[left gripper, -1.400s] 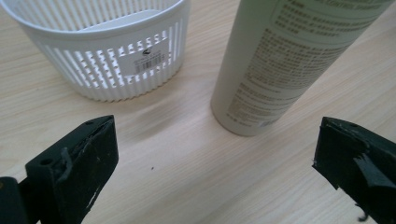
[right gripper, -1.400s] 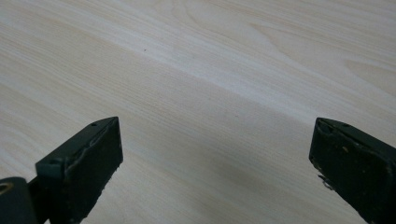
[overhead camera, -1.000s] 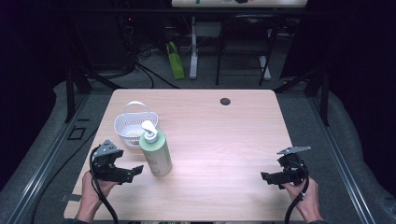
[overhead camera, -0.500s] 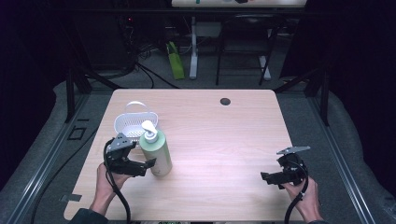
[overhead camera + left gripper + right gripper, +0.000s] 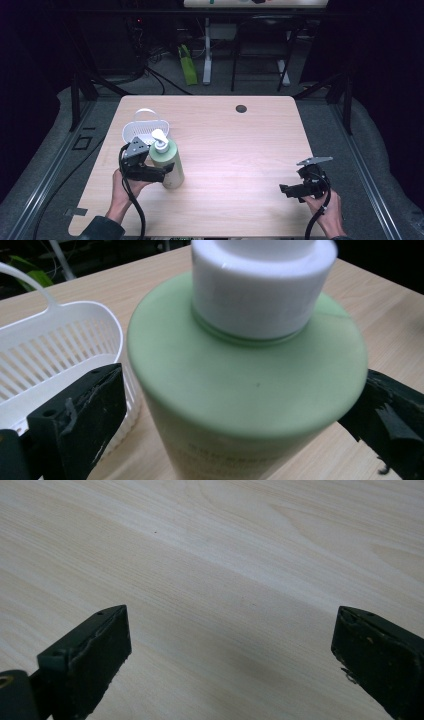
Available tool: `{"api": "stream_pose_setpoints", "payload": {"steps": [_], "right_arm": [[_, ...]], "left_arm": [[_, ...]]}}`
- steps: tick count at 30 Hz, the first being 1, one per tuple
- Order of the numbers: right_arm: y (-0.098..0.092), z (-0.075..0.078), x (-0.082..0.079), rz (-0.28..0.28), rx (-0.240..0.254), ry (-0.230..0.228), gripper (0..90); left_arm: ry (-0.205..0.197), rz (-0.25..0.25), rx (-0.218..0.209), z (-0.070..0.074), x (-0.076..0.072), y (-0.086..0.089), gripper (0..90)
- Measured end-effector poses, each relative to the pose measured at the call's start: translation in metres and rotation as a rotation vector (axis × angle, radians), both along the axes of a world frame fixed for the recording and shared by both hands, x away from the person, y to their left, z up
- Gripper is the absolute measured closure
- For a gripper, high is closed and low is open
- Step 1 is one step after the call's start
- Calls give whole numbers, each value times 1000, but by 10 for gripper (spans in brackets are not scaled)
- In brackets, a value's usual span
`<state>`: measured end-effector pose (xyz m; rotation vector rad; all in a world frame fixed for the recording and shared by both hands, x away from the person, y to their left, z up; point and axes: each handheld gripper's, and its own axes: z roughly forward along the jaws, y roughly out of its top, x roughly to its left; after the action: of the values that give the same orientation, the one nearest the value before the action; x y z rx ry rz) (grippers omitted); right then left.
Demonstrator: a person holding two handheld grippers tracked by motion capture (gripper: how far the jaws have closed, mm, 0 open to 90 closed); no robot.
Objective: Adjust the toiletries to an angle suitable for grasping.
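Left gripper (image 5: 167, 173): jaws set wide apart, one on each side of the green pump bottle (image 5: 167, 162). In the left gripper view the bottle (image 5: 245, 390) sits between the two black jaws; the right jaw lies against or just beside the bottle's wall, and the left jaw stands slightly apart from it, so contact on that side cannot be confirmed. The bottle stands upright on the wooden surface (image 5: 240, 150), its white pump head (image 5: 160, 136) uppermost; the white collar (image 5: 260, 285) fills the top of the left gripper view. Immediately behind the bottle, on the far side from the left gripper, stands a white slatted basket (image 5: 137, 131) with a thin loop handle; in the left gripper view the basket (image 5: 60, 345) shows beyond the left jaw, just beside the bottle, and whether the two touch cannot be told. The basket is the only item close to this gripper. Right gripper (image 5: 286, 190): held low over the near right part of the surface, well apart from the bottle and basket. Its jaws are spread wide, with nothing between them; the right gripper view shows bare wood grain (image 5: 225, 580) ahead. A small dark round hole (image 5: 241, 108) sits in the surface far beyond both grippers.
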<state>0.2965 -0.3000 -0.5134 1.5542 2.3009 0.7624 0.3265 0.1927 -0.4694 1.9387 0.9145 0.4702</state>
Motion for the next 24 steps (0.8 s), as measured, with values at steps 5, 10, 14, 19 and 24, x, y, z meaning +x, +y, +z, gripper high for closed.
{"api": "stream_pose_setpoints", "payload": {"steps": [5,10,14,19,24], "right_arm": [[0,0,0,1,-1,0,22],[-1,0,0,6,-4,-5,23],[-1,0,0,6,-5,-5,24],[-1,0,0,4,-4,-7,25],[-1,1,0,5,-4,-9,26]], "left_arm": [[-18,-3,-5,2,2,-6,2],[-28,6,-9,1,4,-11,3],[-29,8,-19,-2,6,-11,21],[-54,25,-39,-4,4,-9,94],[-60,27,-50,-5,3,-8,109]]}}
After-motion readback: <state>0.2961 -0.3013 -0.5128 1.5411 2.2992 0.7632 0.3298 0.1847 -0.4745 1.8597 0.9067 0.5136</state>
